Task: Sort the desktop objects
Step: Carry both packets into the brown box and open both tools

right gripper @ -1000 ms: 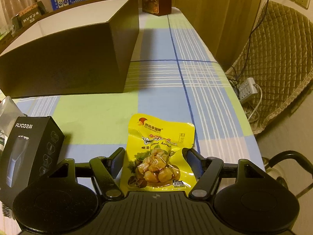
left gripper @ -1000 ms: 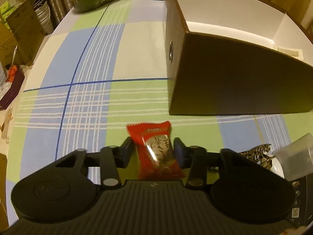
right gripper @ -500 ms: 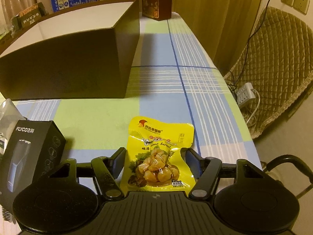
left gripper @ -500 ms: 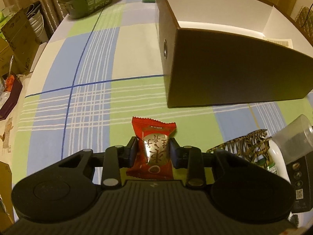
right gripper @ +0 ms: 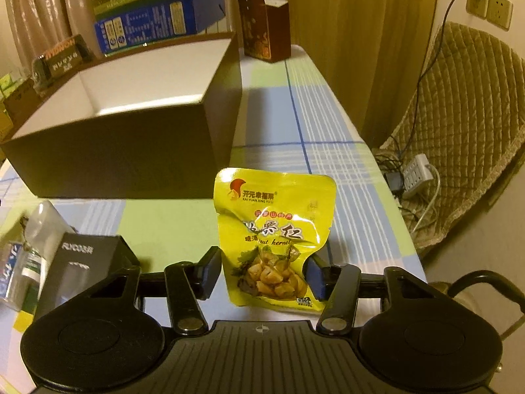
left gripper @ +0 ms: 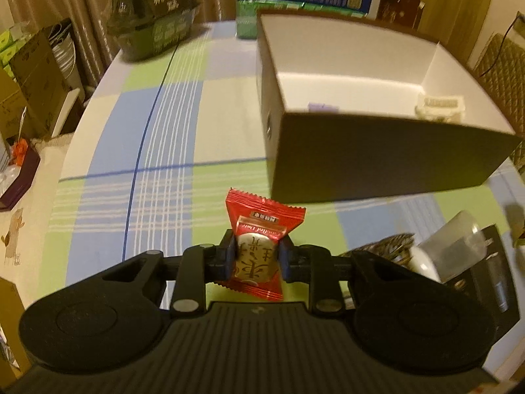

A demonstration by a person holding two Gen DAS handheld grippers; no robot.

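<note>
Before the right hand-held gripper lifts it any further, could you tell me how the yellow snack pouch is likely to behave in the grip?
The yellow snack pouch will probably flex: its foil already creases and dents where the closing right hand-held gripper presses it. The glossy film may be slippery, so it could slide. It looks light, with lumpy pieces at the bottom, so the flat top might flop.

left tool [left gripper: 256, 259] clamped, right tool [right gripper: 262, 274] closing
</note>
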